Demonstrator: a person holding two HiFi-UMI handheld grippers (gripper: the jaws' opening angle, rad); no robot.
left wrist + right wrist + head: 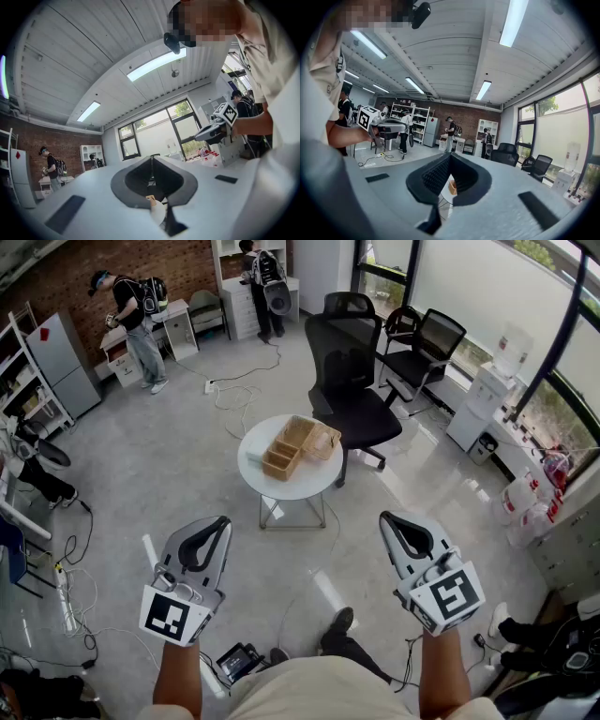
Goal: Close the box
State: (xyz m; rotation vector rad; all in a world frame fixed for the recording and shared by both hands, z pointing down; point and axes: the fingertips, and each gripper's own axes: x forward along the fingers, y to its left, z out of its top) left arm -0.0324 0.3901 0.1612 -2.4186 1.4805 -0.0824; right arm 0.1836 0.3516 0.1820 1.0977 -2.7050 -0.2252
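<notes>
An open cardboard box (286, 448) with its flaps spread stands on a small round white table (305, 486) some way ahead of me. Both grippers hover well short of the table, above the floor. The left gripper (223, 520) is shut, its tips touching with nothing between them. So is the right gripper (385, 517), shut and empty. In the left gripper view a bit of the box (150, 199) shows through the loop of the shut jaws, with the right gripper (214, 131) off to the side. The right gripper view shows the box (452, 187) the same way.
A black office chair (352, 381) stands right behind the table, with more chairs (427, 343) by the windows. Cables (230, 395) trail over the floor. Two people (136, 320) (262, 282) stand at the back wall. My foot (337, 622) is below.
</notes>
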